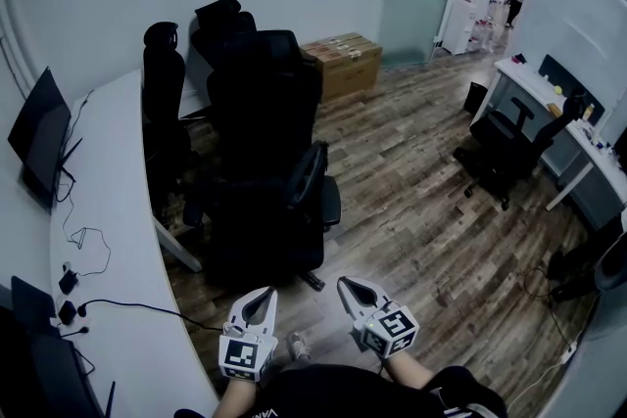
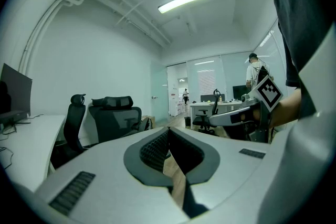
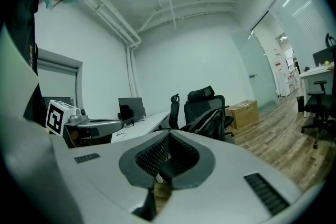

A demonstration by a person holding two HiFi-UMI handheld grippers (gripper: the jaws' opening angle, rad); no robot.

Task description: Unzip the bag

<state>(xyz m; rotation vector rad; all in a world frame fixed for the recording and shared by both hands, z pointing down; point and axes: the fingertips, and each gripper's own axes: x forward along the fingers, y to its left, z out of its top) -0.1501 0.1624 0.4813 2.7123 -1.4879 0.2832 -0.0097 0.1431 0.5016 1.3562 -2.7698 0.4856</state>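
Note:
A large black bag [image 1: 263, 103] appears to rest on a black office chair [image 1: 294, 210] straight ahead of me; its zip is not visible. In the right gripper view the bag [image 3: 212, 119] shows as dark folds against that chair. My left gripper [image 1: 262, 295] and right gripper [image 1: 352, 287] are held side by side low in the head view, short of the chair and touching nothing. Both are shut with nothing between the jaws, as the left gripper [image 2: 169, 130] and right gripper [image 3: 169, 134] show in their own views.
A long white desk [image 1: 108, 210] with a monitor [image 1: 39, 137] and cables runs along the left. More black chairs [image 1: 162, 83] stand behind the bag, with a cardboard box [image 1: 343, 64] beyond. Another chair [image 1: 509, 147] and desk [image 1: 558, 113] are at right. A person [image 1: 516, 0] stands in the far doorway.

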